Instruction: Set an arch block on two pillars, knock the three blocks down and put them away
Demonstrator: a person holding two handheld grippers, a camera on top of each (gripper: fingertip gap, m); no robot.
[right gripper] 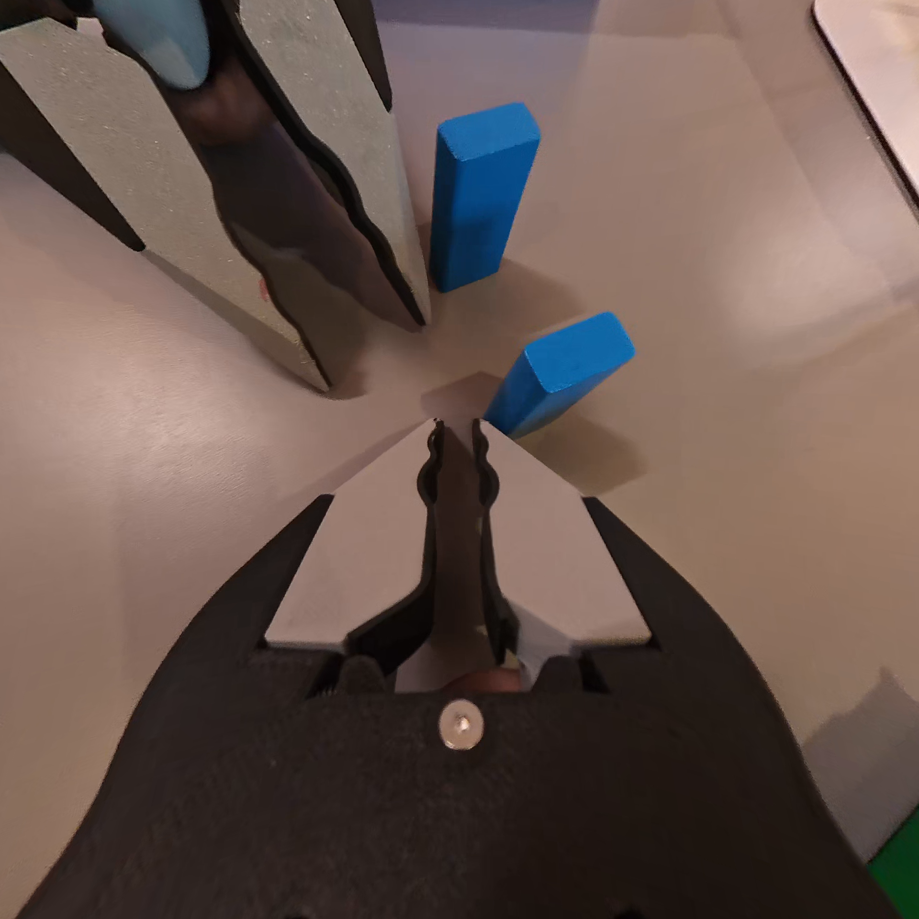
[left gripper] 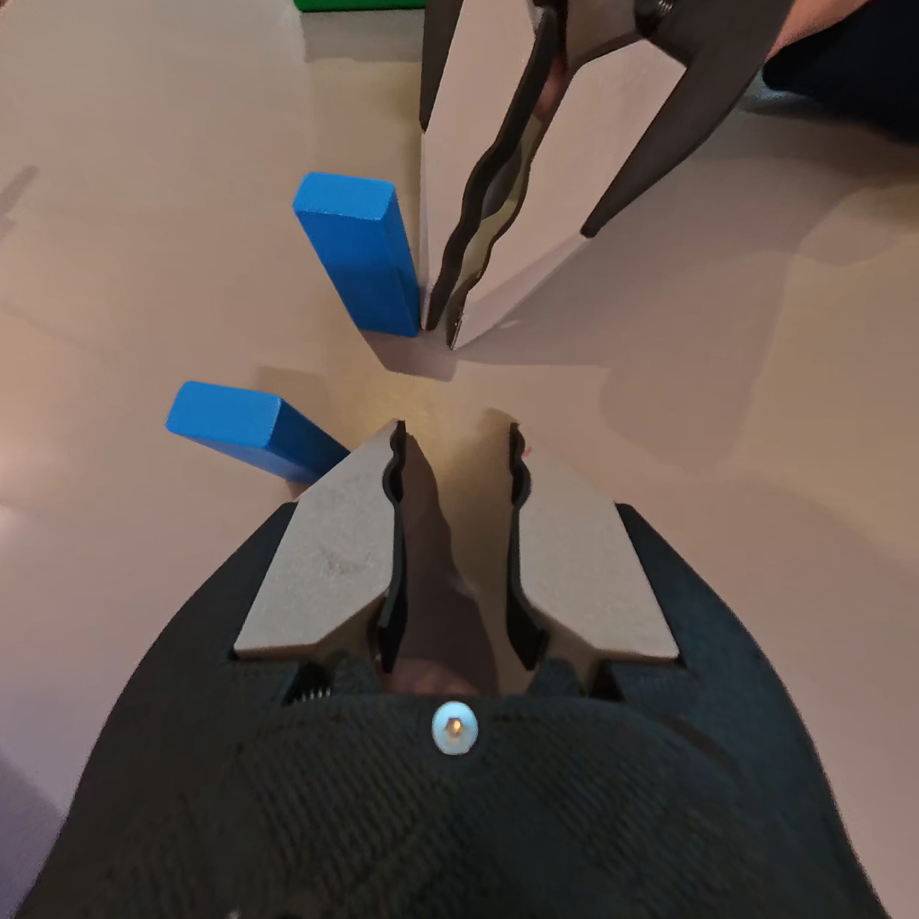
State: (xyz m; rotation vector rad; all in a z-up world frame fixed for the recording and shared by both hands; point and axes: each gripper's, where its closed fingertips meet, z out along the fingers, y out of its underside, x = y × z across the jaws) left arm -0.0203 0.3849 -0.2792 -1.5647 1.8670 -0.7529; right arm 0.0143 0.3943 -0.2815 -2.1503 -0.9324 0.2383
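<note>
Two blue pillars (left gripper: 360, 253) (left gripper: 243, 430) stand upright on the table (left gripper: 696, 398), close together; no arch visible. Left gripper (left gripper: 457, 430) open, empty; right gripper (right gripper: 455, 422) nearly closed, empty. Advice: check pillar spacing before fetching the arch.

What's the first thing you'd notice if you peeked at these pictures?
Two bright blue blocks stand upright on the pale table: one blue block close beside the right gripper, the other blue block next to the left gripper. Both grippers point down at the table between the blocks and hold nothing. The left one's fingers are apart, the right one's nearly together.
</note>
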